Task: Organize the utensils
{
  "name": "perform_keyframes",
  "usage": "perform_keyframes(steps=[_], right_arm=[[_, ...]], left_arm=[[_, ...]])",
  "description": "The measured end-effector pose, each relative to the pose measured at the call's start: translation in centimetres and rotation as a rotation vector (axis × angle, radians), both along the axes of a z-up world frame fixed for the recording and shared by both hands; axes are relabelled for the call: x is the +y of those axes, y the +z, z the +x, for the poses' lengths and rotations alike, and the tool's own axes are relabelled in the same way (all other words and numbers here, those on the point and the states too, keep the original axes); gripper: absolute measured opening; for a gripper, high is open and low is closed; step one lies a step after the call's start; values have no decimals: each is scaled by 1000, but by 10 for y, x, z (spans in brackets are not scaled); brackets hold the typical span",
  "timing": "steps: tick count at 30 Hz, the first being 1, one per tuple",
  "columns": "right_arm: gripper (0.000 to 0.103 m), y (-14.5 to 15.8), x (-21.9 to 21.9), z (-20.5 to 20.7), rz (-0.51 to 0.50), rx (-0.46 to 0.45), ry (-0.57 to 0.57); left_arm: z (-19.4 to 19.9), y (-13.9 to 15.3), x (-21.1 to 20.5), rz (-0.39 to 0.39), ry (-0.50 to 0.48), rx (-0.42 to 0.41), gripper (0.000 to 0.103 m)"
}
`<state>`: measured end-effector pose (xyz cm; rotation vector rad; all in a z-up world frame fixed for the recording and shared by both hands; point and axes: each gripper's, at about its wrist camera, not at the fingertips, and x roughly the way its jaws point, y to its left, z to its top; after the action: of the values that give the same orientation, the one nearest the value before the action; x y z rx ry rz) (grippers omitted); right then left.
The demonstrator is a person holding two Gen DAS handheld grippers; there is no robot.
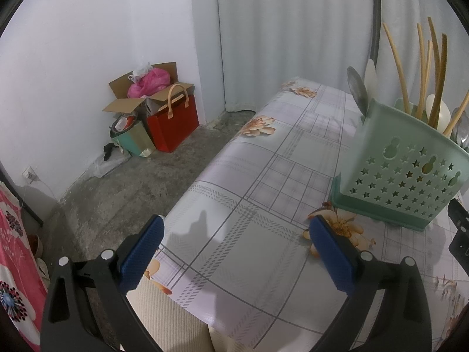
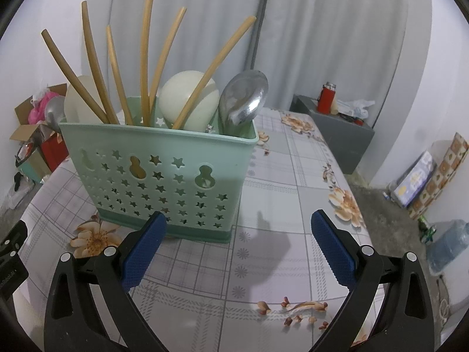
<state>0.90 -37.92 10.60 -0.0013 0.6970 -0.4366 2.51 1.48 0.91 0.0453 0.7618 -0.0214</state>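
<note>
A green utensil holder (image 2: 158, 176) with star-shaped holes stands on the table (image 2: 293, 193). It holds several wooden chopsticks (image 2: 145, 58), a white spoon (image 2: 187, 99) and a metal spoon (image 2: 243, 102), all upright. My right gripper (image 2: 239, 246) is open and empty, just in front of the holder's right side. In the left wrist view the holder (image 1: 401, 173) is at the right. My left gripper (image 1: 236, 252) is open and empty above the table's left part. The right gripper's edge (image 1: 460, 234) shows at the far right.
The table carries a checked floral cloth (image 1: 263, 176). On the floor at the left are a red bag (image 1: 176, 123) and a cardboard box (image 1: 140, 94). A grey cabinet (image 2: 337, 129) with a red flask (image 2: 326, 98) stands behind the table. A water bottle (image 2: 448, 243) is on the floor at the right.
</note>
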Motion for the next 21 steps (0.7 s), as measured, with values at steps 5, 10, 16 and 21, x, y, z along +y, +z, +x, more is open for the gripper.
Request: perform_keyframes(steps=[5,10,16,21], right_arm=[[95,0,0,0,0,1,-1],[95,0,0,0,-1,-2,0],[95,0,1,0,-2,-2,1],[95,1,2,0,-2,-2,0]], left_arm=[[0,0,1,-1,-1,1,97],[0,0,1,-2,0,0,97],[0,0,1,-3,-1,1,97],[0,0,1,-3,0,2,97]])
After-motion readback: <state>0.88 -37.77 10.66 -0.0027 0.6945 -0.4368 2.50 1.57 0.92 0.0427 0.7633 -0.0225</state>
